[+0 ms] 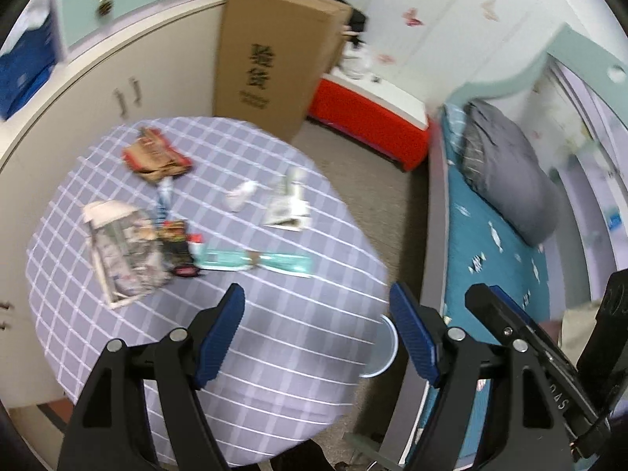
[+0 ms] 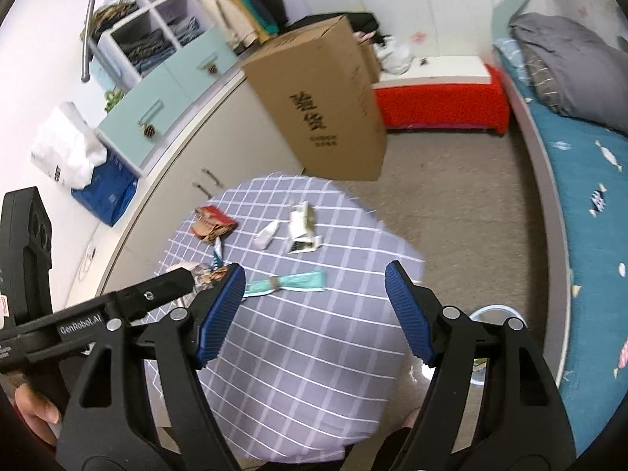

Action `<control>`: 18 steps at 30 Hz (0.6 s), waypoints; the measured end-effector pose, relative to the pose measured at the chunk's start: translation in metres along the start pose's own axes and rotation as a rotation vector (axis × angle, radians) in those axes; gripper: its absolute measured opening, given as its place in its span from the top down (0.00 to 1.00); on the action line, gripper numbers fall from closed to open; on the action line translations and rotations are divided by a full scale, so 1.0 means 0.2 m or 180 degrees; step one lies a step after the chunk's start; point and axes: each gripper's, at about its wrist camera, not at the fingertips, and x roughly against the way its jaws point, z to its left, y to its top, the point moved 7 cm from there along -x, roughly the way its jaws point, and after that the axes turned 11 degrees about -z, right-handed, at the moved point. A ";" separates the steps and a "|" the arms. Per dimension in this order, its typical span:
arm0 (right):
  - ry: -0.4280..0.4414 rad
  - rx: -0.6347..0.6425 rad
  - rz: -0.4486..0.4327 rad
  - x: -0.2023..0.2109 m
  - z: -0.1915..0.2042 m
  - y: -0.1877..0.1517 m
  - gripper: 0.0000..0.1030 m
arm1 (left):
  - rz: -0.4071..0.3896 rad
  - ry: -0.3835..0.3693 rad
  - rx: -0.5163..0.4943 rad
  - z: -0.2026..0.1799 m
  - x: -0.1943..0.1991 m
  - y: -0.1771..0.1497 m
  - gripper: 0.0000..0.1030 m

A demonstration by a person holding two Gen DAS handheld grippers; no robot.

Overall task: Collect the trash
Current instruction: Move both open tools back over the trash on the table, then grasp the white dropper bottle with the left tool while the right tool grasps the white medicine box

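Trash lies scattered on a round table with a lilac checked cloth (image 1: 274, 333) (image 2: 306, 353). There is a crumpled red-brown wrapper (image 1: 155, 157) (image 2: 212, 223), a white tissue (image 1: 241, 195) (image 2: 269, 233), a folded white carton (image 1: 288, 204) (image 2: 302, 227), a flat teal package (image 1: 255, 261) (image 2: 288, 282), a clear wrapper with printed paper (image 1: 125, 255) and small dark wrappers (image 1: 178, 243). My left gripper (image 1: 318, 310) hangs open above the near side of the table, empty. My right gripper (image 2: 314, 294) is open too, empty, over the near half. A pale blue bin rim (image 1: 382, 349) (image 2: 496, 310) shows beside the table.
A tall cardboard box (image 1: 274, 59) (image 2: 325, 110) stands behind the table by a cream cabinet (image 1: 129, 90). A red bench (image 1: 373, 121) (image 2: 439, 102) sits at the back. A bed with a teal sheet (image 1: 498, 259) (image 2: 588, 196) runs along the right. Grey floor (image 2: 463, 212) lies between.
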 end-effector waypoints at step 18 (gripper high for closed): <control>-0.0444 -0.0322 0.0297 -0.72 0.09 -0.11 0.29 | 0.0604 -0.0163 -0.0485 0.42 -0.68 0.19 0.28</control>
